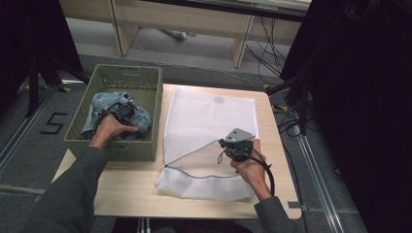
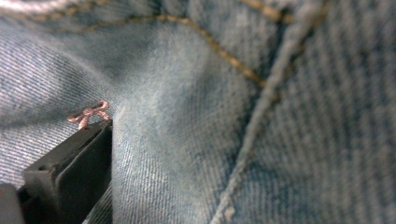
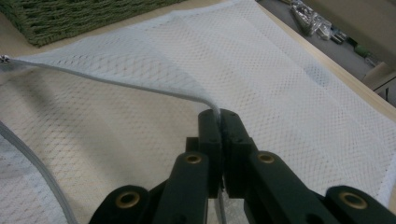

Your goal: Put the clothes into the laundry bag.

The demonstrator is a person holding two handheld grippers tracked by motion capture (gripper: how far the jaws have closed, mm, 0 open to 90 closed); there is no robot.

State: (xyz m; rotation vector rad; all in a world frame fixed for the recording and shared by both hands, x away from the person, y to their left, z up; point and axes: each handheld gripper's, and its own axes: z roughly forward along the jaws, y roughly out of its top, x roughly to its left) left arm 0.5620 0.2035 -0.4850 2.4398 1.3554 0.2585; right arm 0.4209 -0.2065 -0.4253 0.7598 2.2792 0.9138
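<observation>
Two claws are at work around a white mesh laundry bag [image 1: 209, 121] that lies flat on the pale wooden counter [image 1: 126, 189]. Just to the left of that bag stands a green woven rectangular basket [image 1: 138, 80], and a crumpled pair of light blue denim jeans [image 1: 97, 104] lies inside it. The left claw [image 1: 122, 111] is down in the basket on the jeans; in the left gripper view one dark jaw rests against the denim beside a small pink embroidered bow [image 2: 89, 112], and I cannot tell whether that claw is spread or pressed together. The right claw [image 1: 227, 143] sits over the bag's near right part, its jaws pressed together on the grey zipper edge [image 3: 116, 84] of the bag's opening, which it holds lifted off the lower layer of mesh. From the pinch, the grey edge runs left toward the bag's near left corner, close to the basket, while the other side of the opening lies flat on the counter.
</observation>
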